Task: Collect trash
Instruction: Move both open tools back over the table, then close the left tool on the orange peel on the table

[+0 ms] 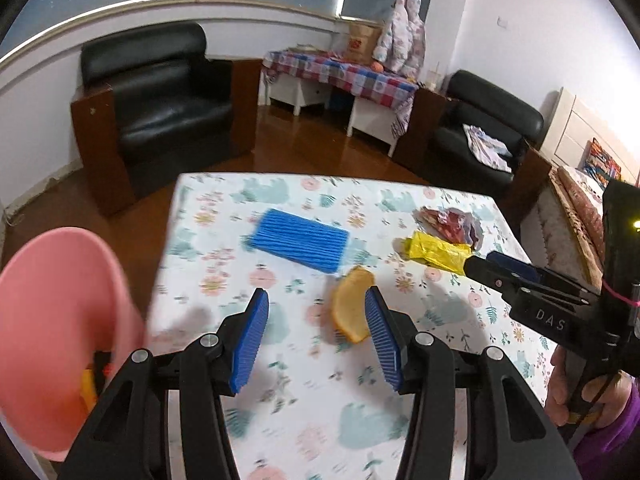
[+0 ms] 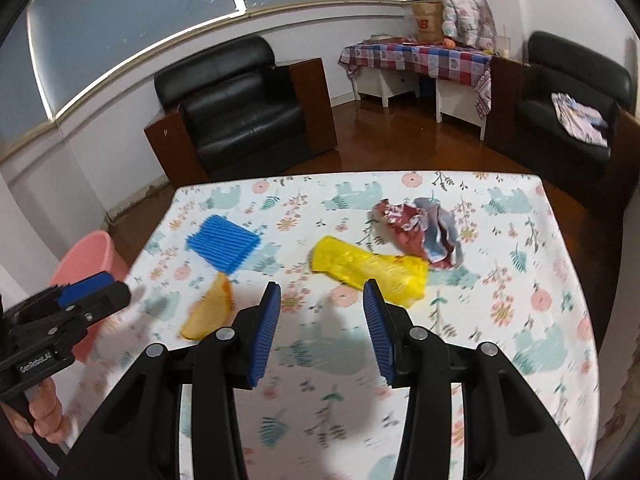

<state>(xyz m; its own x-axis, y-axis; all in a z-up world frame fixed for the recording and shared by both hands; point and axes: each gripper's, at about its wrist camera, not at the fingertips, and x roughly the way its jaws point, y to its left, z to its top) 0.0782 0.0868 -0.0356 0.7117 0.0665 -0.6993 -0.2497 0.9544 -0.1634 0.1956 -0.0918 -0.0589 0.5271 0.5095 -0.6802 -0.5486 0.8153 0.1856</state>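
The left tool stands wide open and empty above the desk. The orange peel lies just ahead of it and slightly to its right, beside the right pad; its curved long axis runs roughly along the tool's pointing line, so a small shift rightward would probably bring it between the pads. The right tool is also open and holds nothing; the yellow wrapper lies just ahead of it, long axis crosswise, with the crumpled red wrapper beyond. The pink bin sits to the left tool's left, off the desk edge, so the left hand looks nearer to it
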